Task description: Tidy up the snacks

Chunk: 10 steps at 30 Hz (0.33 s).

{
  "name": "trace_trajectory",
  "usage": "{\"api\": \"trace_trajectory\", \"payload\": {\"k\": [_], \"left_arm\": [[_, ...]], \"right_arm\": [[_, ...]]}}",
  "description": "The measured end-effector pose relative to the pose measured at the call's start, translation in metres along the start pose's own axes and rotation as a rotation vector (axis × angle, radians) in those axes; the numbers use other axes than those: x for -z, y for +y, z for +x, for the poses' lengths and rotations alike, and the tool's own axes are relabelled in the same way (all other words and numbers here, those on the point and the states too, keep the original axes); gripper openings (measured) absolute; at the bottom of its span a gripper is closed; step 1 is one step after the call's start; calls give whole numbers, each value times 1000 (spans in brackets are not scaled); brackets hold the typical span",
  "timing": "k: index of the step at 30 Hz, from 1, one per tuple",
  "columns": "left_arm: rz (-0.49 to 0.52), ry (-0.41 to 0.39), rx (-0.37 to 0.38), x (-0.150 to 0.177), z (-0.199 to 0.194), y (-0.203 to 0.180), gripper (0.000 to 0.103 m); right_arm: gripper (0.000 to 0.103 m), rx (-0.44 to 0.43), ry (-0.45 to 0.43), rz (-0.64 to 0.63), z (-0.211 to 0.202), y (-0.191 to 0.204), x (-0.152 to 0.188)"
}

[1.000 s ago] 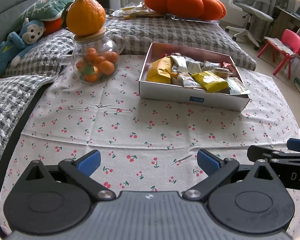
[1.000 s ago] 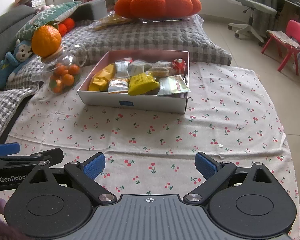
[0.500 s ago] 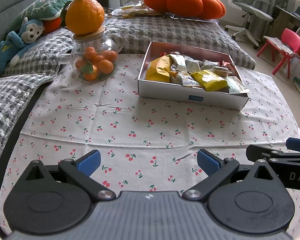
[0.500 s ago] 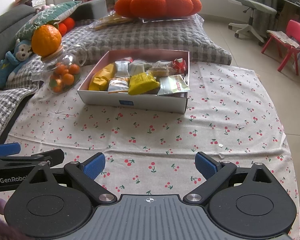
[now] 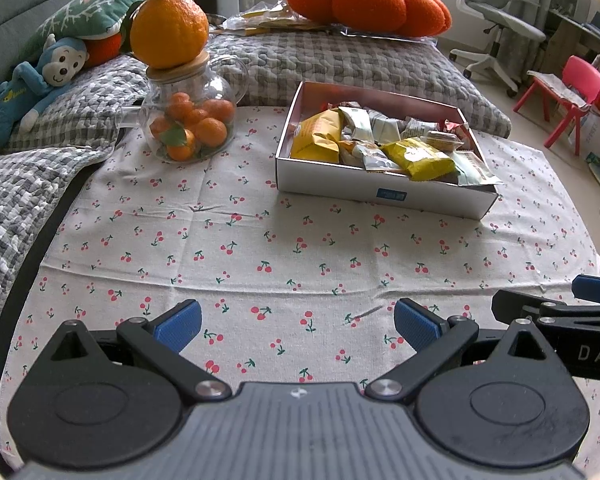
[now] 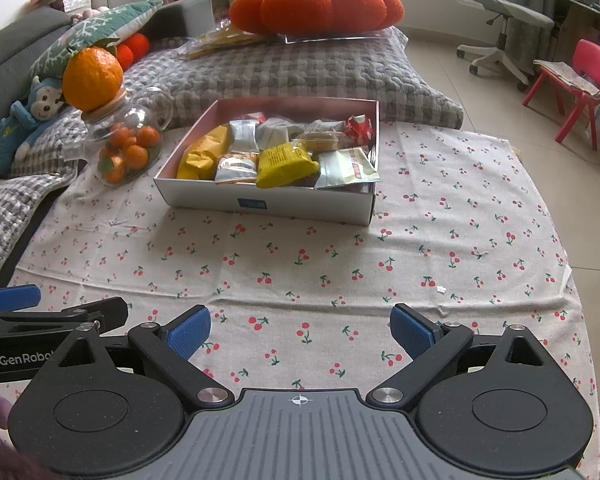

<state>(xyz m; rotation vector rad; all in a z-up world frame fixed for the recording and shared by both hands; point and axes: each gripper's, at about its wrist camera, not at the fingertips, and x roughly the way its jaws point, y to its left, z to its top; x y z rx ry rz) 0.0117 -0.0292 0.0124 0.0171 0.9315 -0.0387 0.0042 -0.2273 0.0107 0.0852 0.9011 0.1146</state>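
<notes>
Taking the white snack box point(image 5: 384, 192) as the landmark, the left hand-held gripper point(image 5: 296, 326) hangs near and to its left, jaws spread wide and empty over the cherry cloth point(image 5: 260, 248). The right hand-held gripper point(image 6: 300, 330), equally spread and empty, faces the box's long front wall squarely. Snacks lie heaped inside, so the right looks better lined up.
</notes>
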Motion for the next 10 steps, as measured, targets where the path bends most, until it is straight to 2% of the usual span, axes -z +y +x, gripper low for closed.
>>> {"api": "trace_trajectory", "payload": {"k": [10], "left_arm": [[17,23,4,2,6,-1,103]], "right_arm": [[98,2,3,-1,1,0,1]]}}
